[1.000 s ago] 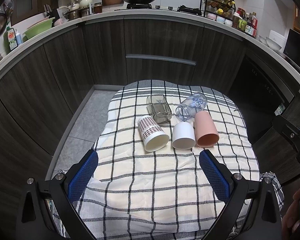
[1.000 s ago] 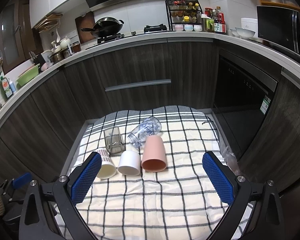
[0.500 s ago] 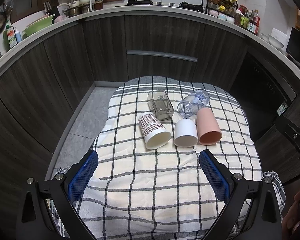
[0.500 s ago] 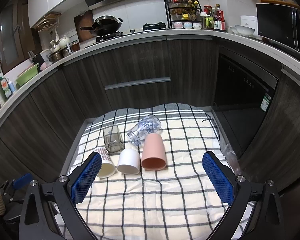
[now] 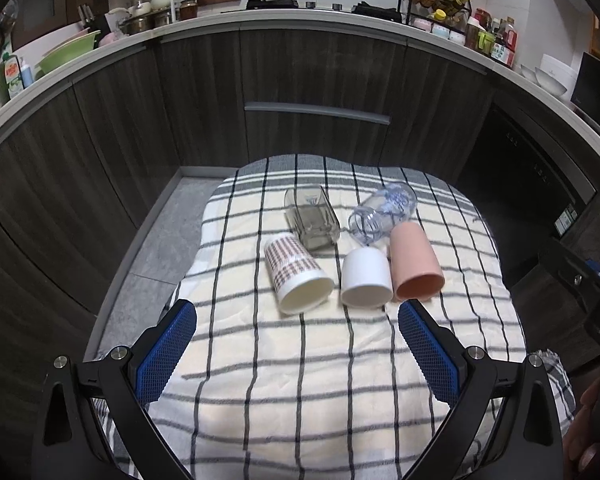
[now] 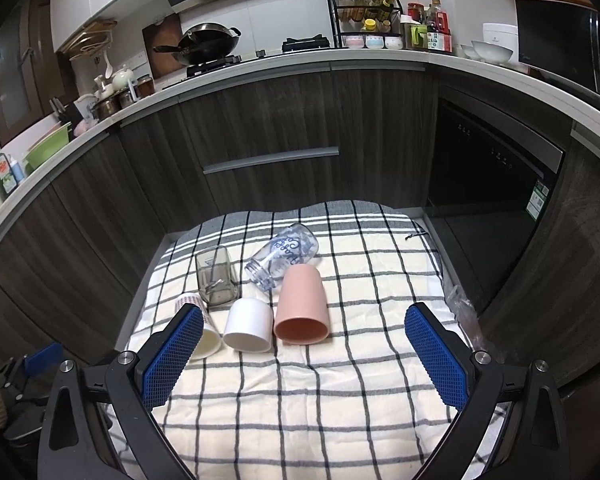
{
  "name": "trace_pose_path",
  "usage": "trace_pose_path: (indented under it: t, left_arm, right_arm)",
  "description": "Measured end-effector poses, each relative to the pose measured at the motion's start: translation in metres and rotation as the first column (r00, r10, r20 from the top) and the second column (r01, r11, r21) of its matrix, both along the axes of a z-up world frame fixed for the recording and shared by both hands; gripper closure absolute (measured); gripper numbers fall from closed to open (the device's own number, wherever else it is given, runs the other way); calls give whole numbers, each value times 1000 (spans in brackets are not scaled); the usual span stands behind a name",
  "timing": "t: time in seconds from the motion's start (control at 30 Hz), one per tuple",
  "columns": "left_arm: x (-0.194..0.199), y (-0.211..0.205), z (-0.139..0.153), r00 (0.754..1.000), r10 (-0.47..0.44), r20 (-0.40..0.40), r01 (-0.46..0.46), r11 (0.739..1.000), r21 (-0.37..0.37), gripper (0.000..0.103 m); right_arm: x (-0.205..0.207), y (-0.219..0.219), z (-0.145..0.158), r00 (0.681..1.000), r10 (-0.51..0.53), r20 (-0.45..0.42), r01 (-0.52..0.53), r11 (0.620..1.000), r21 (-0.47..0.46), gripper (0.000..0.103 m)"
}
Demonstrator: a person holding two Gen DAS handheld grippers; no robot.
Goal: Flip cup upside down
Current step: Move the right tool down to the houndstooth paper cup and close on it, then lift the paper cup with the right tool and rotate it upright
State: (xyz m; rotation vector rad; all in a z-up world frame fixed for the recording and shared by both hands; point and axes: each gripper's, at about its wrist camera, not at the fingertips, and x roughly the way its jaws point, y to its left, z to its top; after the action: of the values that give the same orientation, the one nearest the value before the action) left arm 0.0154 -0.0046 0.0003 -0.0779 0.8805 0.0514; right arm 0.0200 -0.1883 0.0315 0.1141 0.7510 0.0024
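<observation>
Lying sideways on checked cloth (image 5: 300,380), pink cup (image 5: 415,264), mouth facing camera

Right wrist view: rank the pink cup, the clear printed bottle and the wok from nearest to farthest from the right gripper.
1. pink cup, lying on the cloth, front row.
2. clear printed bottle, lying just behind the cup.
3. wok, up on the stove at the back.

Blue script on the clear glass bottle (image 6: 283,257) is too blurred to read.

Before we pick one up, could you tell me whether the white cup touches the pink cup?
Touching: in the left wrist view the white cup and pink cup meet.
</observation>
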Motion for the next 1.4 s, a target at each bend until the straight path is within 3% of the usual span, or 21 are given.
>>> trace_pose_path:
  t: [0.33, 0.9, 1.1, 1.17, 1.23, 1.4]
  left_arm:
    - [54, 3, -37, 998, 56, -35, -57, 998, -33, 0]
    - [139, 10, -131, 961, 164, -223, -169, 986, -5, 2]
    - [151, 12, -151, 945, 169, -281, -178, 984, -5, 13]
    - [154, 11, -156, 942, 153, -299, -162, 987, -6, 30]
    - [155, 10, -161, 939, 139, -315, -152, 988, -18, 38]
    - [147, 12, -158, 943, 135, -306, -151, 988, -30, 39]
  right_arm:
    - [36, -2, -20, 1000, -11, 20, 11, 999, -43, 2]
    - [102, 6, -69, 999, -4, -34, 0, 990, -139, 2]
    - [113, 9, -83, 998, 1, -65, -10, 991, -131, 2]
    - [115, 11, -87, 997, 5, -73, -15, 991, -132, 2]
    - [117, 11, -90, 997, 4, -82, -15, 992, -128, 2]
    - [115, 8, -92, 996, -6, -93, -4, 994, -107, 2]
